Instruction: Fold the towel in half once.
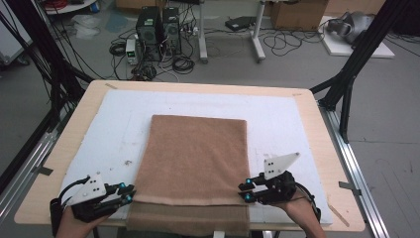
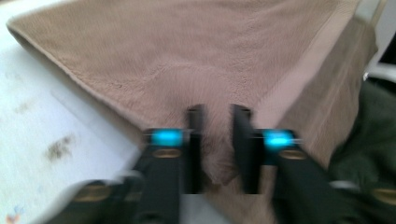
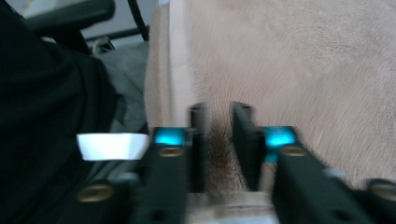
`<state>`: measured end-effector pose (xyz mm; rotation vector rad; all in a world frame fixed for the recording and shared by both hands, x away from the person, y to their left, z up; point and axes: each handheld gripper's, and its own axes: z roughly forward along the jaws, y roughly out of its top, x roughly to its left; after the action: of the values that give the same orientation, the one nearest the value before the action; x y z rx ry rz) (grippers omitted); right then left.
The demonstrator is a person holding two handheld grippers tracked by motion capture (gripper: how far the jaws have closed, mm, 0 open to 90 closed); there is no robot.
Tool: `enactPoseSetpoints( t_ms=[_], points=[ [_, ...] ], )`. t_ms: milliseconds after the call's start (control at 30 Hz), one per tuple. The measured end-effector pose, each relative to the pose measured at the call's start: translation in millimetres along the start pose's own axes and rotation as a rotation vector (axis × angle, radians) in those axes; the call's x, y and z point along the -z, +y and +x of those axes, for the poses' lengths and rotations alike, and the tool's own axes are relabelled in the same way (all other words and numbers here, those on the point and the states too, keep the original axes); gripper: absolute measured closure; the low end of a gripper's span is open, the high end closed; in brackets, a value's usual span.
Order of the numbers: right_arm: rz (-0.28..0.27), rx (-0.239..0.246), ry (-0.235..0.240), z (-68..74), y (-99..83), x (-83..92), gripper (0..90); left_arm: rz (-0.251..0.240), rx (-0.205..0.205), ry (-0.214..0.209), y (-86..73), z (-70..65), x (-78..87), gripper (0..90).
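A brown towel (image 1: 193, 158) lies folded flat on the white mat (image 1: 114, 129), and its near end hangs over the table's front edge. My left gripper (image 1: 130, 193) is at the towel's near left corner. In the left gripper view its jaws (image 2: 218, 112) stand apart, with the towel (image 2: 187, 51) in the gap and the pads not pressing on it. My right gripper (image 1: 242, 191) is at the near right corner. Its jaws (image 3: 218, 108) are likewise parted over the towel (image 3: 303, 60) edge. Both gripper views are blurred.
The mat covers most of the wooden table (image 1: 317, 129). Black frame posts (image 1: 354, 64) rise at both sides of the table. Computer towers (image 1: 158, 32), cables and boxes sit on the floor beyond the far edge.
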<state>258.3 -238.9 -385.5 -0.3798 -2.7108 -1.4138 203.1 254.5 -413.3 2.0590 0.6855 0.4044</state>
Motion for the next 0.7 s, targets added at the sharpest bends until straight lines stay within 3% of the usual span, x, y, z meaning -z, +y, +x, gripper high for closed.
enactPoseSetpoints(
  t_ms=[67, 167, 233, 267, 333, 433, 500, 600, 700],
  points=[
    [-0.002, -0.018, -0.052, -8.7, 0.6, -0.6, 61.7, -0.007, 0.037, 0.005, 1.6, 12.3, -8.6, 56.6],
    [0.025, -0.058, -0.165, -29.1, 4.7, -4.9, 52.7, -0.032, 0.052, 0.016, 11.8, 28.7, -25.9, 52.6],
    [0.034, -0.089, -0.211, -46.7, 8.1, -6.9, 50.6, -0.04, 0.047, 0.026, 21.6, 39.0, -39.5, 51.2],
    [0.033, -0.103, -0.238, -56.6, 9.8, -8.1, 48.1, -0.04, 0.063, 0.031, 26.2, 44.8, -46.8, 50.5],
    [0.039, -0.131, -0.304, -76.5, 12.6, -9.8, 47.5, -0.016, 0.051, 0.068, 35.3, 56.7, -61.0, 49.8],
    [0.04, -0.184, -0.38, -104.9, 15.9, -11.4, 47.6, -0.009, 0.078, 0.104, 46.0, 76.3, -79.3, 50.1],
    [0.05, -0.223, -0.41, -120.4, 16.2, -13.5, 47.6, -0.025, 0.151, 0.096, 51.3, 91.2, -91.2, 52.0],
    [0.073, -0.276, -0.448, -144.0, 10.4, -23.2, 47.5, 0.005, 0.233, 0.181, 56.2, 108.3, -107.6, 53.2],
    [0.098, -0.291, -0.485, -157.0, 3.2, -32.3, 48.2, 0.024, 0.253, 0.225, 52.3, 117.7, -120.9, 54.3]
  ],
)
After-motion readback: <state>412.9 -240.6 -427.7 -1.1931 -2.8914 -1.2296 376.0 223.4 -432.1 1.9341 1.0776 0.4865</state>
